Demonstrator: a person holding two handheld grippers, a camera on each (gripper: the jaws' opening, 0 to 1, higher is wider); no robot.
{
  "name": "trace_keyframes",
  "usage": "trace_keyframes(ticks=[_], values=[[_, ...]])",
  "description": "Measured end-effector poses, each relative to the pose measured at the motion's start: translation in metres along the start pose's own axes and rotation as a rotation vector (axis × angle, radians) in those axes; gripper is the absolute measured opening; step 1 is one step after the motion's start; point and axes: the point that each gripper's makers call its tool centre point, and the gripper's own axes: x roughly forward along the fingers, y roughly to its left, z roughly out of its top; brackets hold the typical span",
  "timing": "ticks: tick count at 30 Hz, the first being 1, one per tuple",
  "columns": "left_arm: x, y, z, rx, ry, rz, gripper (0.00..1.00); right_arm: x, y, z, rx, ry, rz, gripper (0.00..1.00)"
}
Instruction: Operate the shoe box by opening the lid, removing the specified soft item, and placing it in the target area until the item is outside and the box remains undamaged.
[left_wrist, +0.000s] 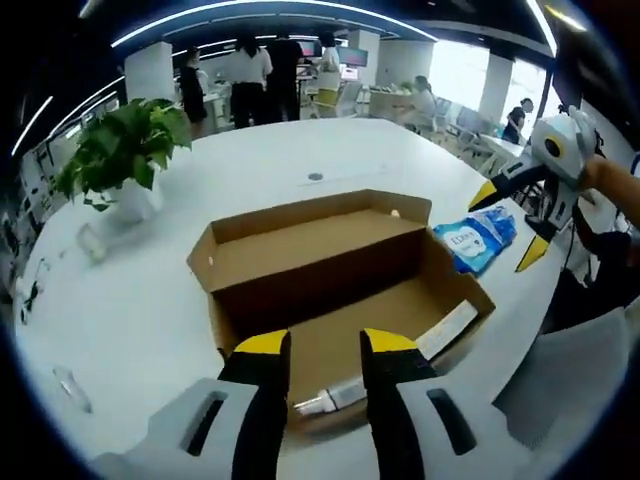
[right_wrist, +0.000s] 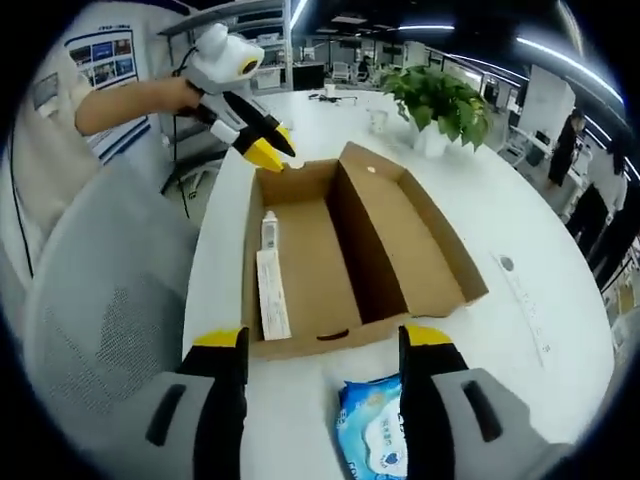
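Hovering: ur right gripper (right_wrist: 325, 345) wide open, empty; wipes pack (right_wrist: 373, 428) between jaws at 6 o'clock, outside shoe box (right_wrist: 400, 255).

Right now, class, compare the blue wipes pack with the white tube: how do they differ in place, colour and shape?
The blue wipes pack lies on the white table outside the shoe box; the white tube lies inside it on the cardboard floor. The pack is blue, flat and broad; the tube is white, slim and long. The pack sits between the right hand-held gripper jaws in its view. Neither is gripped.
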Motion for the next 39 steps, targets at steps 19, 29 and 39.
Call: trace_keyframes(ticks=[19, 29, 39], values=[[-0.006, 0.046, -0.058, -0.147, 0.066, 0.056, 0.20, 0.057, 0.015, -0.009, -0.131, 0.141, 0.151, 0.52], [-0.005, 0.052, -0.064, -0.163, 0.067, 0.063, 0.07, 0.079, 0.023, -0.017, -0.148, 0.196, 0.211, 0.47], [-0.007, 0.056, -0.066, -0.163, 0.075, 0.070, 0.03, 0.094, 0.031, -0.028, -0.161, 0.242, 0.234, 0.44]])
